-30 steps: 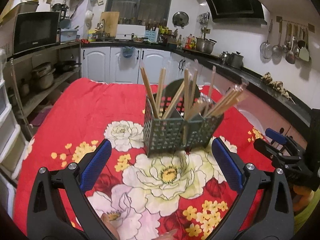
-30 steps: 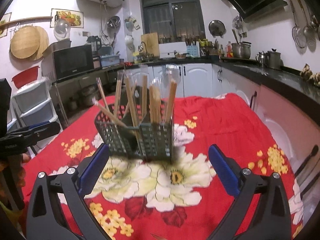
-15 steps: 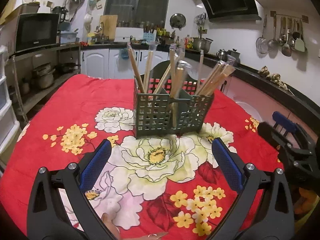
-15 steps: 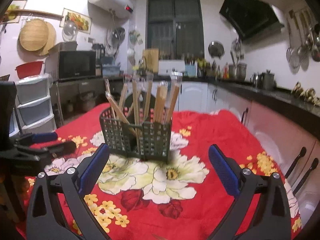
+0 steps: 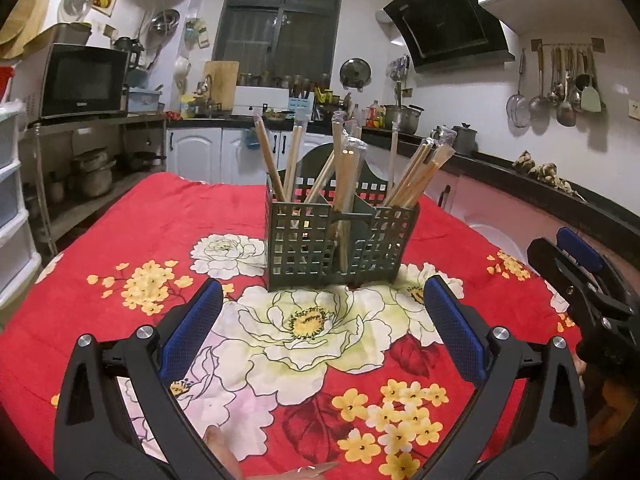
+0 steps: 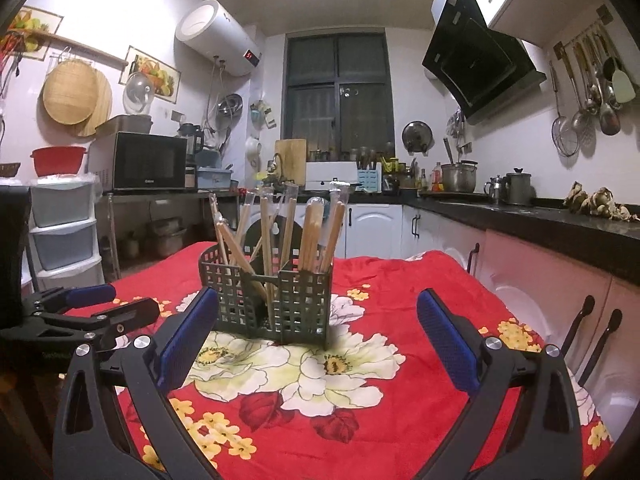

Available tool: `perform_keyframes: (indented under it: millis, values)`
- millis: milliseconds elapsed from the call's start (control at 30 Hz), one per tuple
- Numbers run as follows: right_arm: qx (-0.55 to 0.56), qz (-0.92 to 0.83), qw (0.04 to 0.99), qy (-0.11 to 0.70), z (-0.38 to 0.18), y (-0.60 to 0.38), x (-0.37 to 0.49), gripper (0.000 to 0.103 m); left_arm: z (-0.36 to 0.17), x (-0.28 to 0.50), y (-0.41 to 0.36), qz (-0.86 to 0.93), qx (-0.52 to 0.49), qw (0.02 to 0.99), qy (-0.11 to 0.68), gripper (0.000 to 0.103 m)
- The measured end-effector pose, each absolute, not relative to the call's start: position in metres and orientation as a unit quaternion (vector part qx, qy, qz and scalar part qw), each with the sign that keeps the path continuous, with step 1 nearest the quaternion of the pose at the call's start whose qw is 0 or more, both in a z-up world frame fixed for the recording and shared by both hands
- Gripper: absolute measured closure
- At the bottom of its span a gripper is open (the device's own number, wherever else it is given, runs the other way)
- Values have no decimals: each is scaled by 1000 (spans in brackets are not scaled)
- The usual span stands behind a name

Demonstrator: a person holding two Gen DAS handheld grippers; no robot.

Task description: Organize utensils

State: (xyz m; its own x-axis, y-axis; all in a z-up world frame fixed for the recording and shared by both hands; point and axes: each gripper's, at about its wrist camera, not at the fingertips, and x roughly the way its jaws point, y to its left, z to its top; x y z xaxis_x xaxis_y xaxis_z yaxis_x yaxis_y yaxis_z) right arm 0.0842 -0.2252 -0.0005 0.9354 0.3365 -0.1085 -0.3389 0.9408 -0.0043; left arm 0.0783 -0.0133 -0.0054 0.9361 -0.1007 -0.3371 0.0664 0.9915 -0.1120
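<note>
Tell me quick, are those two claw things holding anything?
Left gripper: open, holding nothing.
Right gripper: open, holding nothing.

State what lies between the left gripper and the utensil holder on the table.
Only flowered red tablecloth: the left wrist view shows nothing else between the open left gripper and the utensil holder.

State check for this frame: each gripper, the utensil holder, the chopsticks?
left gripper: jaws open, empty, off the holder
right gripper: jaws open, empty
utensil holder: upright on the tablecloth
chopsticks: standing in the holder, leaning, some wrapped
</note>
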Motion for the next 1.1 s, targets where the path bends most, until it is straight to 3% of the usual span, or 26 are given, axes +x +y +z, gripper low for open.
perform_keyframes:
  millis: [1100]
  values:
    - [-12, 171, 984, 55, -3, -224, 84, 6, -5, 77, -13, -39, -49, 983, 173, 11]
